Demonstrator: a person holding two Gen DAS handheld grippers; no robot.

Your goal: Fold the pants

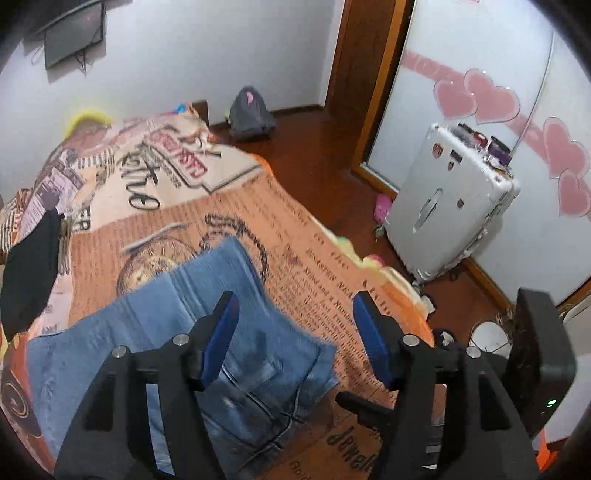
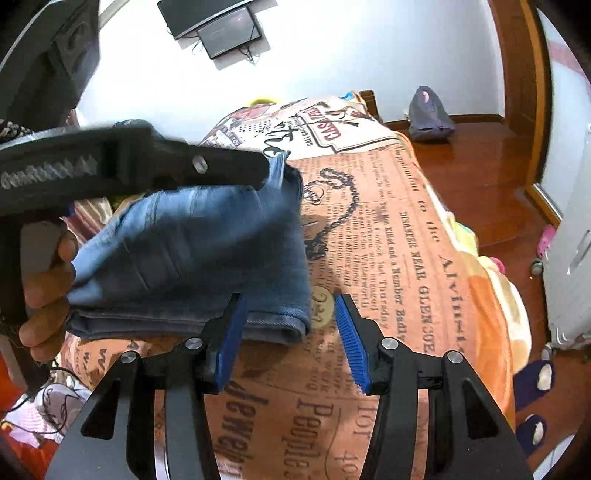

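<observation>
A pair of blue jeans [image 1: 192, 325] lies folded on a bed with an orange newspaper-print cover [image 1: 295, 229]. My left gripper [image 1: 295, 332] is open, just above the jeans' right part. In the right wrist view the jeans [image 2: 207, 251] sit as a folded stack on the cover [image 2: 406, 258]. My right gripper [image 2: 290, 328] is open at the stack's near right corner. The other gripper, held in a hand, crosses above the jeans, its fingertips [image 2: 266, 166] by the far corner.
A black garment [image 1: 29, 266] lies at the bed's left. A white suitcase [image 1: 450, 199] stands on the wooden floor to the right. A grey backpack [image 1: 251, 110] sits by the far wall. A monitor [image 1: 74, 33] hangs on the wall.
</observation>
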